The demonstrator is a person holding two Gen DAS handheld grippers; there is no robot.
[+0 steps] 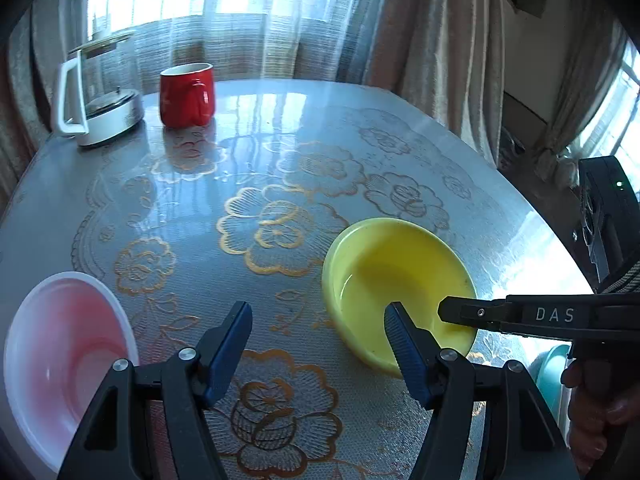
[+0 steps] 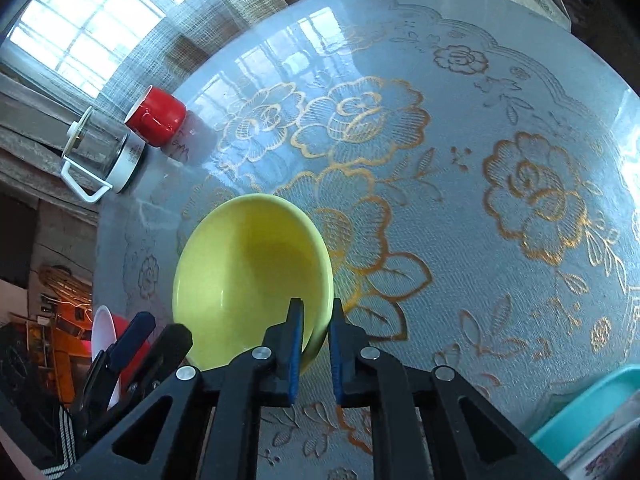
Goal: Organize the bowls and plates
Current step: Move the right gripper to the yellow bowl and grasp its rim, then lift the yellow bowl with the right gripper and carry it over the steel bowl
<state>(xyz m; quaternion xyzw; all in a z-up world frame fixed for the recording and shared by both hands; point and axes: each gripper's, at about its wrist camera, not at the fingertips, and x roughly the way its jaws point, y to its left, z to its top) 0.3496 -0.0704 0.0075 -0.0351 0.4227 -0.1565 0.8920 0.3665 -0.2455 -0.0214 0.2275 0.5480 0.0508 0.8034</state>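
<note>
A yellow bowl [image 1: 396,276] sits on the floral table cover, right of centre in the left wrist view. My right gripper [image 2: 316,308] is shut on its near rim, one pad inside the yellow bowl [image 2: 248,272] and one outside. It reaches in from the right as a black arm, the right gripper [image 1: 444,312]. A pink bowl with a white rim [image 1: 68,352] lies at the lower left. My left gripper [image 1: 316,340] hangs open over bare tablecloth between the two bowls, with nothing between its fingers. One of its blue fingers [image 2: 136,330] shows beside the pink bowl [image 2: 104,332].
A red mug [image 1: 186,94] and a glass kettle with a white handle [image 1: 100,92] stand at the far left of the table. A teal tray [image 2: 592,408] with a floral plate [image 2: 604,452] lies at the near right edge. A person's hand [image 1: 592,412] holds the right gripper.
</note>
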